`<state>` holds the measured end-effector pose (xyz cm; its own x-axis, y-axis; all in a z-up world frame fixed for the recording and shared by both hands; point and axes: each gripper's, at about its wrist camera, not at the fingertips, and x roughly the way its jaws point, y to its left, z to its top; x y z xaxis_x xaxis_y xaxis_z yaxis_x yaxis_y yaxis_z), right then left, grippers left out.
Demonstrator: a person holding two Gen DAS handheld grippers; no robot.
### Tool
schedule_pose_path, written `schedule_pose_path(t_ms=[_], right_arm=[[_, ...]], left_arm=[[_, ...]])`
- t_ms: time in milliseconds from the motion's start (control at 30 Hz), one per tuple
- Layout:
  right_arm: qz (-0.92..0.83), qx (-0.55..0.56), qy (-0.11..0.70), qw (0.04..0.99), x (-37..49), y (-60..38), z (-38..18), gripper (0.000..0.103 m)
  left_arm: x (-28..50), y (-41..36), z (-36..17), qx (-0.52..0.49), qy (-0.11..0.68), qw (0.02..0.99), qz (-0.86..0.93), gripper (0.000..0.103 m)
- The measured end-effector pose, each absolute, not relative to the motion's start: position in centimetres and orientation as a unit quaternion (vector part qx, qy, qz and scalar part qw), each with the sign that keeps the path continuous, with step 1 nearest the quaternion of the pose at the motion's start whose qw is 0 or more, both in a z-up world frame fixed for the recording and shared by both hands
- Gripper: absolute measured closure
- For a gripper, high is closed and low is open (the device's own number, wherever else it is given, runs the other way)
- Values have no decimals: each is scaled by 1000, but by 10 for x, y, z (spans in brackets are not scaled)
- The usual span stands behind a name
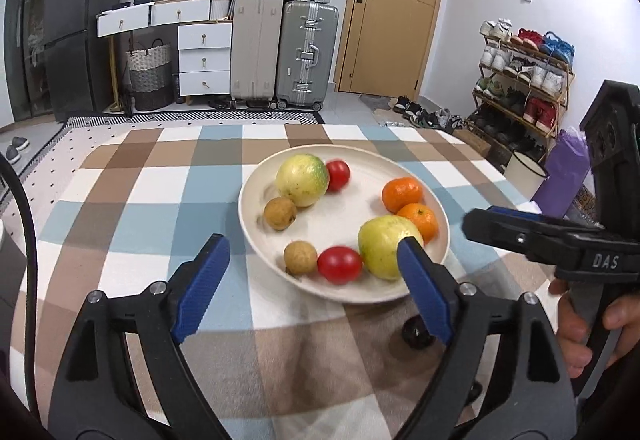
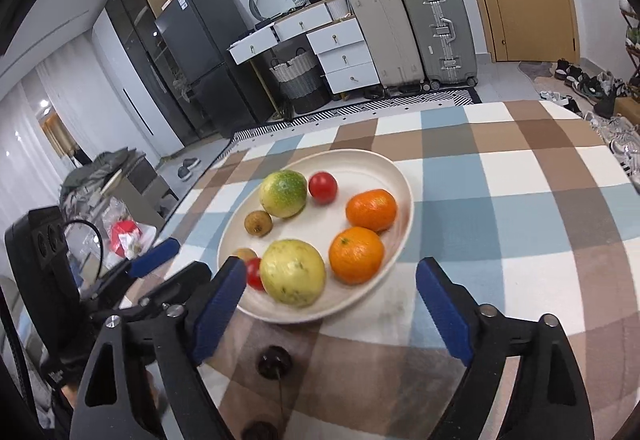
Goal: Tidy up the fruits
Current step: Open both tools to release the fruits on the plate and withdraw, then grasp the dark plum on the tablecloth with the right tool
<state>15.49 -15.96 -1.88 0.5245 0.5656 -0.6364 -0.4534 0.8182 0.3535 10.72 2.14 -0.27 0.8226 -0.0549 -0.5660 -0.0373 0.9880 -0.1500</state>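
Eight fruits lie on the plate (image 1: 442, 236) near the table's (image 1: 132, 195) front edge; both hand-held grippers, left (image 1: 314, 282) and right (image 2: 332, 310), gape empty. A careless nudge could roll fruit off.

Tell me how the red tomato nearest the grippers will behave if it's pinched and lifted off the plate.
The near tomato looks round and glossy, so it may slip or roll from the pads. It lies wedged between a small brown fruit and a yellow-green fruit, so nudging it probably shifts those. It is likely soft, so use a gentle squeeze.
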Motion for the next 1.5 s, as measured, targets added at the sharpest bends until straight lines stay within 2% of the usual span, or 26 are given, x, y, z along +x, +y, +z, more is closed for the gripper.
schedule_pose_path(t_ms=[100, 200, 667, 1500], right_arm=[[299, 46, 392, 869, 146, -164, -19, 4], [301, 25, 388, 871, 136, -168, -20, 2], [341, -39, 408, 846, 101, -173, -32, 1], [391, -125, 432, 803, 64, -138, -51, 2]], left_arm=[[94, 18, -3, -69, 302, 951, -5, 5], [81, 15, 0, -64, 294, 954, 3, 2], [46, 2, -8, -40, 322, 946, 2, 1], [50, 0, -14, -37, 341, 939, 5, 1]])
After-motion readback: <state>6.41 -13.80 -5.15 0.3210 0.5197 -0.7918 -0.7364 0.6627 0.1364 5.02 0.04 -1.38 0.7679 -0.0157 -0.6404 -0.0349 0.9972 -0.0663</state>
